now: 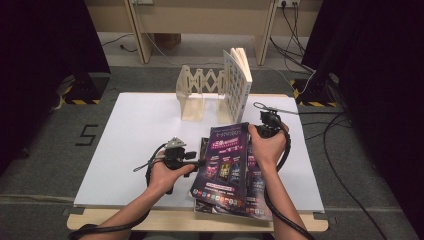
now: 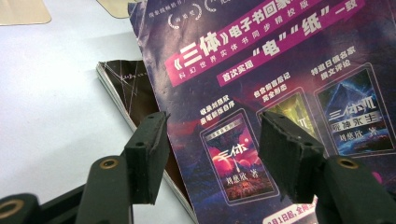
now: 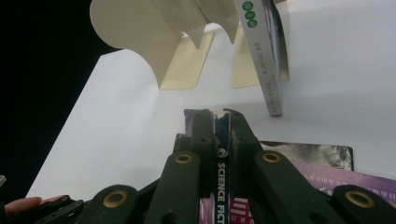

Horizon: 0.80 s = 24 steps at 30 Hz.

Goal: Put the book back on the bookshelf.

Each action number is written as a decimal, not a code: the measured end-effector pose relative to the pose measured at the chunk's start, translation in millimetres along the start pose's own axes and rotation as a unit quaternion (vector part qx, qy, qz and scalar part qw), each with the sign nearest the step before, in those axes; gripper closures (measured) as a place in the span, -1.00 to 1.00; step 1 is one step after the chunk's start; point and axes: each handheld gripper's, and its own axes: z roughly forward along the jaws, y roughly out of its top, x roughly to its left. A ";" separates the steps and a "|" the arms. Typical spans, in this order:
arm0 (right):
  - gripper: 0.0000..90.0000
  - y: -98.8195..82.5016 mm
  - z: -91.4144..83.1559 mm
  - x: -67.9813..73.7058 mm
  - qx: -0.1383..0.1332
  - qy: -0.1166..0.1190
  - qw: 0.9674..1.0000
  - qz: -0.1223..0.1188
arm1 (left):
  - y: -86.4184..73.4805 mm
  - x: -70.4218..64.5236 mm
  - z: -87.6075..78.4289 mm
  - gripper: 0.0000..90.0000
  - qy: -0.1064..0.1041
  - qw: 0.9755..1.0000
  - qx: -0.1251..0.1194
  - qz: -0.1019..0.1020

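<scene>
So the right gripper point(image 3: 217, 122) had its jaws clamped tight on the spine edge of the purple magazine point(image 1: 225, 160), tilting it up off the stack point(image 1: 250, 202) at the near middle of the white board point(image 1: 125, 150), probably to stand it up. The left gripper point(image 2: 212, 154) sat wide apart at the cover's left edge, gripping nothing (jaws just straddling the cover). The expanding book rack point(image 1: 200, 92) at the far side already held one upright book point(image 1: 237, 85), leaning at its right end.
</scene>
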 end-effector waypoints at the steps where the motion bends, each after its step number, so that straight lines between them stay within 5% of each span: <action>1: 0.87 0.4 0.0 1.0 -0.002 0.000 1.000 -0.002 | 0.1 0.0 -0.2 -0.08 0.000 1.000 0.000 0.000; 24: 0.87 9.5 -5.8 18.6 -0.046 0.003 0.999 -0.020 | -4.3 4.0 -2.4 -0.08 0.003 1.000 0.001 -0.001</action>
